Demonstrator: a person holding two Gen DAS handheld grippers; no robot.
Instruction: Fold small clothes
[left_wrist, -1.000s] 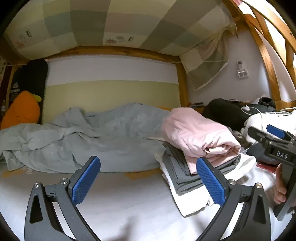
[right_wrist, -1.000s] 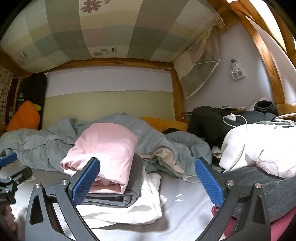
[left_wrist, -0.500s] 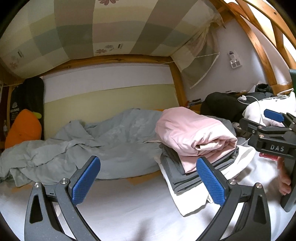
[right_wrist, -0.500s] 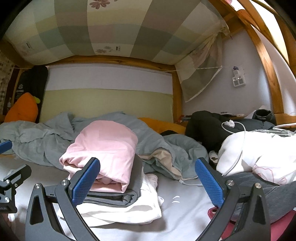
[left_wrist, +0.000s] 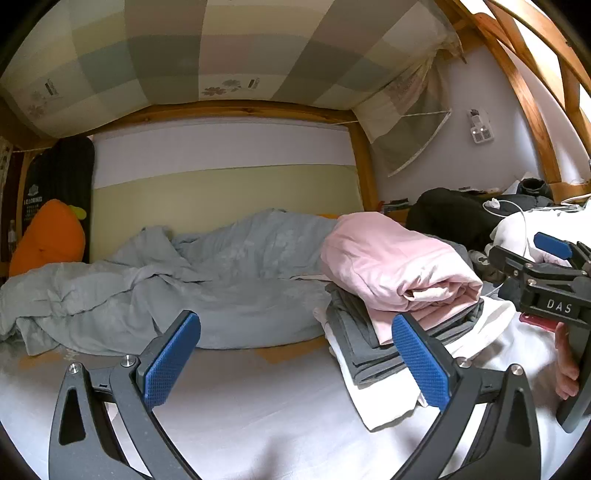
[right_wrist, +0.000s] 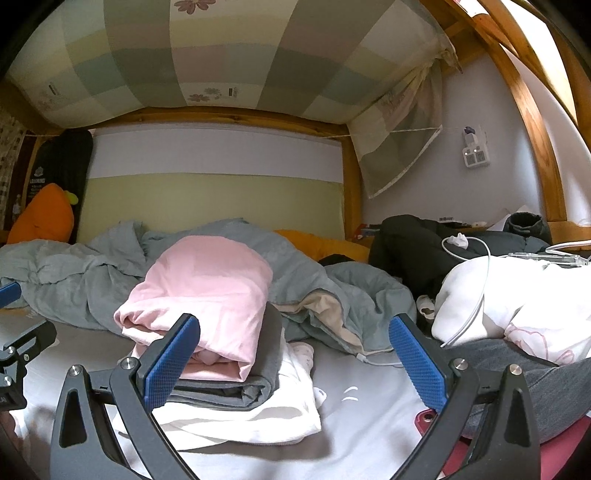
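A stack of folded small clothes sits on the white bed sheet (left_wrist: 258, 406): a folded pale pink cotton garment (left_wrist: 391, 269) lies on top, a folded dark grey garment (left_wrist: 354, 343) lies under it, and a flat white garment (left_wrist: 480, 332) spreads at the bottom, touching the sheet.

The left gripper (left_wrist: 295, 363) hovers above the sheet with its blue-padded fingers (left_wrist: 171, 360) spread wide apart and nothing between them; its right-hand finger overlaps the front edge of the stack in the left wrist view. The right gripper (right_wrist: 293, 363) is likewise spread wide and empty. In the right wrist view the stack lies left of centre, with the pink garment (right_wrist: 207, 291) partly behind the left-hand blue pad (right_wrist: 170, 363).

In the left wrist view the right gripper's black body (left_wrist: 554, 295) shows at the right edge, just beside the stack, with a person's fingers (left_wrist: 565, 365) wrapped around its handle.

Behind the stack a crumpled grey-blue duvet (left_wrist: 184, 277) stretches along the bed. An orange carrot-shaped plush (left_wrist: 48, 240) leans at the far left. To the right lie a white padded bundle (right_wrist: 517, 295) with a white charging cable (right_wrist: 476, 280) across it, and a black garment (right_wrist: 413, 243) further back.
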